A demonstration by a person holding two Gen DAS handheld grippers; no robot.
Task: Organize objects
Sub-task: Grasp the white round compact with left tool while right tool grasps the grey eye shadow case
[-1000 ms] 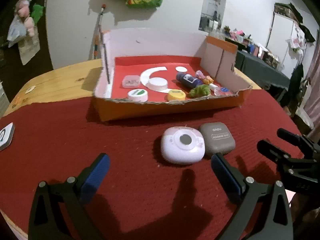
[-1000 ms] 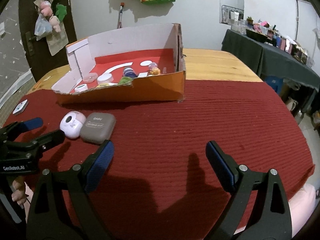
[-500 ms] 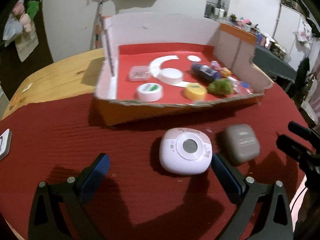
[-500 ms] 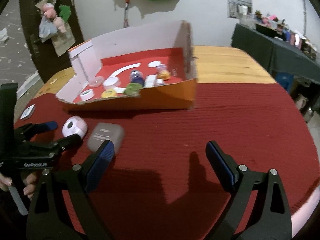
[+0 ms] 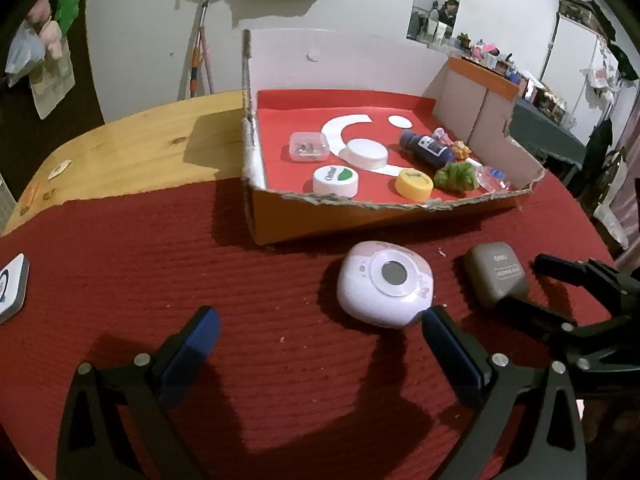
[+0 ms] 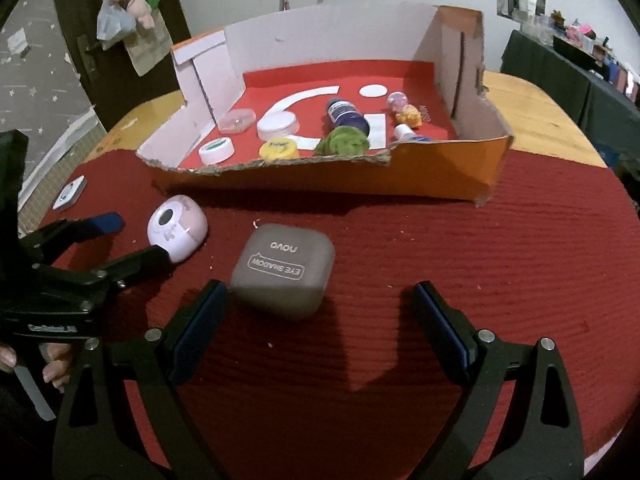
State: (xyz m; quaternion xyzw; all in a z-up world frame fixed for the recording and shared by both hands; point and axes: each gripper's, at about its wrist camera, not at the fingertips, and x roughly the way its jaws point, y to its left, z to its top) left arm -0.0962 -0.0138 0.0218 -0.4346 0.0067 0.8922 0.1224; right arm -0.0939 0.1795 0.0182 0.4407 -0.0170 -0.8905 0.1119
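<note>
On the red cloth, in front of the cardboard box [image 5: 360, 220] [image 6: 440, 176], lie a pink rounded compact [image 5: 385, 289] [image 6: 177, 228] and a grey eye-shadow case [image 5: 496, 278] [image 6: 284, 272]. My left gripper [image 5: 320, 332] [image 6: 132, 240] stands open; the compact lies just ahead of its right finger. My right gripper [image 6: 320, 308] [image 5: 532, 284] is open too, and the grey case sits at its fingertips, close to the left pad. The box holds several lids, a dark bottle [image 5: 426, 148] and a green toy [image 6: 344, 140].
A small white card [image 5: 10, 284] [image 6: 70, 194] lies on the cloth at the left. Bare wooden tabletop [image 5: 132, 152] shows beyond the cloth. The box's front wall is low and torn. A person's fingers [image 6: 52, 364] grip the left tool's handle.
Both grippers have come forward toward the two cases. The grey case now lies apart from the pink compact, farther right. Both pairs of jaws stay wide.
</note>
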